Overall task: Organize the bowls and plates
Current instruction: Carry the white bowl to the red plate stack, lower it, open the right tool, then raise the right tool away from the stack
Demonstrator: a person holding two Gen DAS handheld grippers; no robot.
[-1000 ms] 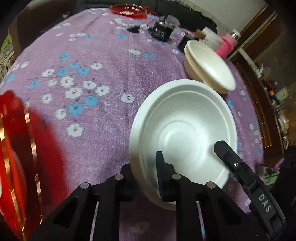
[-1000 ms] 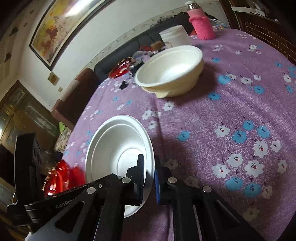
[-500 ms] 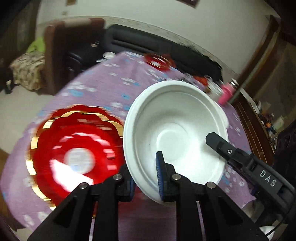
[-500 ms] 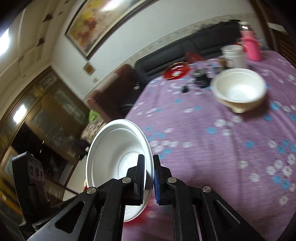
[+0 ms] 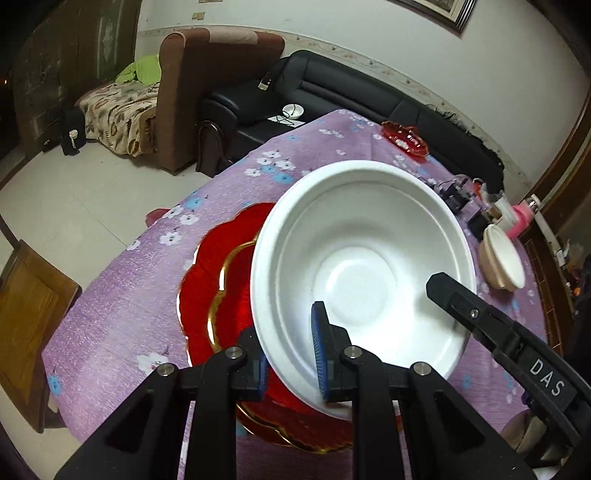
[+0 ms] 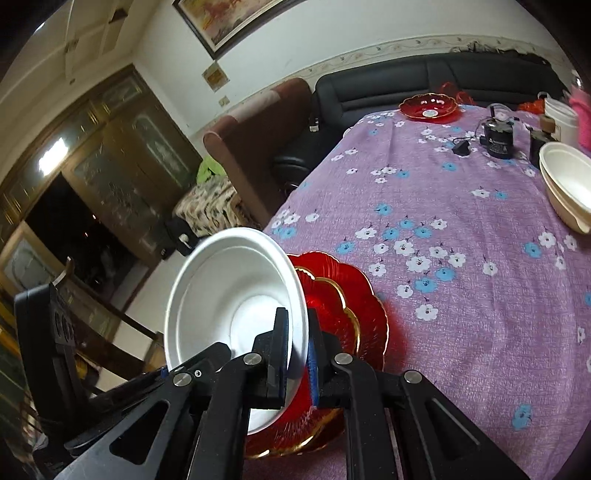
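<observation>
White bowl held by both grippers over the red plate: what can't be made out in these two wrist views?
- Left wrist: the white bowl covers much of the red plate; contact between them is hidden.
- Left wrist: the left gripper outer finger sits behind the rim.
- Right wrist: the right gripper and bowl hide the plate's near side.
- Right wrist: the cream bowl stack is cut by the right edge; count unclear.

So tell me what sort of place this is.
Most likely a home living and dining room: a black sofa and brown armchair along the wall, a framed painting, and a table under a purple floral tablecloth.
</observation>
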